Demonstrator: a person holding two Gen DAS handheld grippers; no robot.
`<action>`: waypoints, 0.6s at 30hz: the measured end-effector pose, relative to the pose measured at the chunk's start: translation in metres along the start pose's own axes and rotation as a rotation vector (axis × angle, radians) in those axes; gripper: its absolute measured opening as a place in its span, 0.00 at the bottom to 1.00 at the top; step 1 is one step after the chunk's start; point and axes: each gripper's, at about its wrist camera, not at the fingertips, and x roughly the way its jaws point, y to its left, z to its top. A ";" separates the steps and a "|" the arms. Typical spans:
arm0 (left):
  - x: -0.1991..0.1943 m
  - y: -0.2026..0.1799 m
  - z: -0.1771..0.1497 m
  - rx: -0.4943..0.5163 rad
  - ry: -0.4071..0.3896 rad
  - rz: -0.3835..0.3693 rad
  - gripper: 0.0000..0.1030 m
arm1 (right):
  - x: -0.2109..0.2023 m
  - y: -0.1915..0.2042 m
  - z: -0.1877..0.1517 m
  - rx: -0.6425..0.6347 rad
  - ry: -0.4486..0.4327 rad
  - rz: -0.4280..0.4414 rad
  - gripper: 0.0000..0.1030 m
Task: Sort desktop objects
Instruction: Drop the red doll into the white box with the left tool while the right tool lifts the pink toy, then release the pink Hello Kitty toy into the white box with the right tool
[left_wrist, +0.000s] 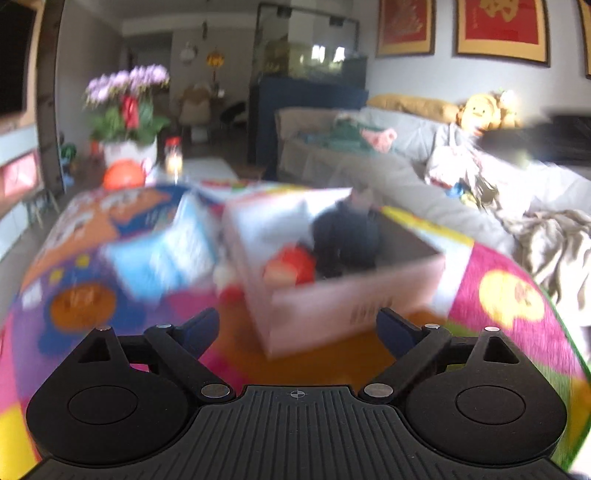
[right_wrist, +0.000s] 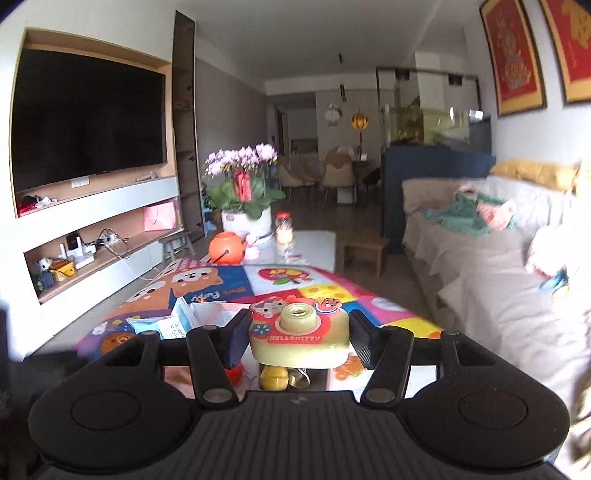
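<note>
On the left of the colourful mat (left_wrist: 509, 295) a pale blue packet (left_wrist: 162, 258) lay outside the cardboard box (left_wrist: 351, 295), not yet sorted. The box already held a red item (left_wrist: 295, 267) and a dark one (left_wrist: 345, 236), both too blurred to name. The left gripper (left_wrist: 297, 326) hung before the box, jaws wide and empty. The right gripper (right_wrist: 297, 338) was clamped on a yellow Hello Kitty toy camera (right_wrist: 299, 334), raised above the table; it had yet to go in, I judged.
</note>
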 end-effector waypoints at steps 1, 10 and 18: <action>-0.002 0.005 -0.005 -0.010 0.012 0.009 0.94 | 0.012 -0.001 0.002 0.019 0.012 0.010 0.55; -0.010 0.048 -0.033 -0.066 0.042 0.148 0.97 | 0.082 -0.003 -0.002 0.107 0.162 0.022 0.57; -0.007 0.073 -0.038 -0.106 0.008 0.259 0.98 | 0.094 0.047 -0.015 -0.057 0.213 0.065 0.69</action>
